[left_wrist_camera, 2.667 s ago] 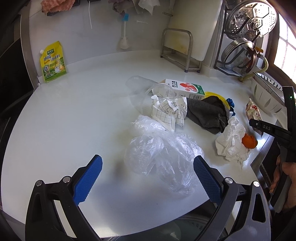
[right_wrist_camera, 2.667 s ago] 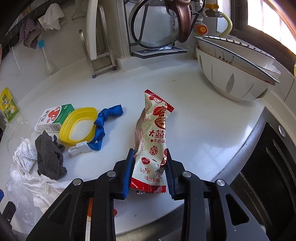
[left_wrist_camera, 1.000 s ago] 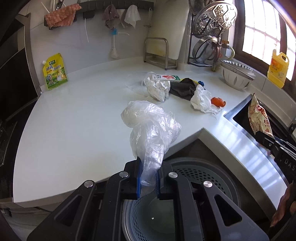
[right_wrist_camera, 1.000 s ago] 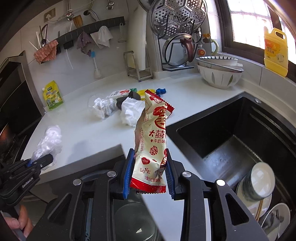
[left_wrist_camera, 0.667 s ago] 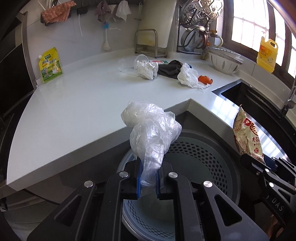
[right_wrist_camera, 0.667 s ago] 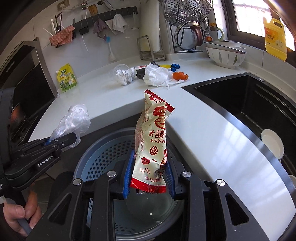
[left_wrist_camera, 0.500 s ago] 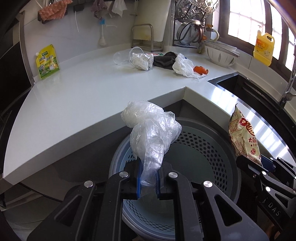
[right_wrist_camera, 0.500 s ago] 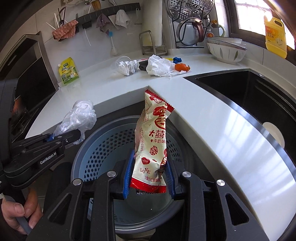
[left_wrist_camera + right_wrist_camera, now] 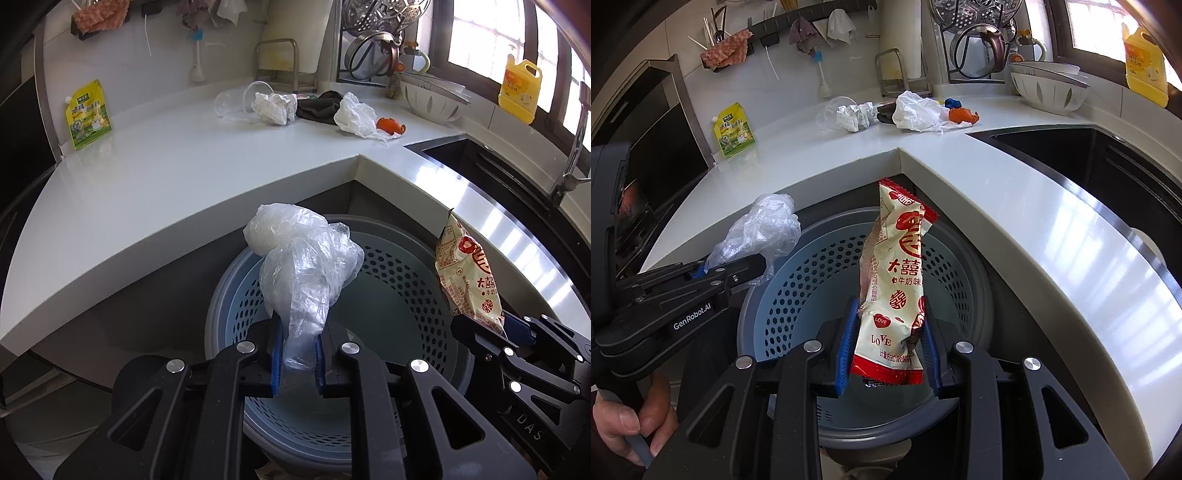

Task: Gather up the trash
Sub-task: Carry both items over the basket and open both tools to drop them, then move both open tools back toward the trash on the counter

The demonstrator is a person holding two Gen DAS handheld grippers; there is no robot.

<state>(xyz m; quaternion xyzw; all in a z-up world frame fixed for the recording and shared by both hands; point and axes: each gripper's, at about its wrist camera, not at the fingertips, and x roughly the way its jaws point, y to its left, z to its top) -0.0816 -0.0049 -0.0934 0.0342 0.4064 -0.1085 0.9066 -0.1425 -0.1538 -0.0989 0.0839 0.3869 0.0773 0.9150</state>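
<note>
Below the worktop (image 9: 177,177) corner sits the bin (image 9: 388,280). Left claw (image 9: 297,363) is opening around the bag (image 9: 303,266); right claw (image 9: 888,352) grips the wrapper (image 9: 897,280). Light bag could cling and miss.

Both grippers are black plastic frames with silver screws and blue ribbed fingers (image 9: 276,356) — white "GenRobot.AI" lettering on one side.

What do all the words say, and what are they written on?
"GenRobot.AI": left hand-held gripper, on its arm.
"DAS": right hand-held gripper, on its body.
"LOVE", "大囍", "牛奶味": snack wrapper.
Green pouch, yellow detergent bottle, wrapper's small print: too blurred to read.
</note>
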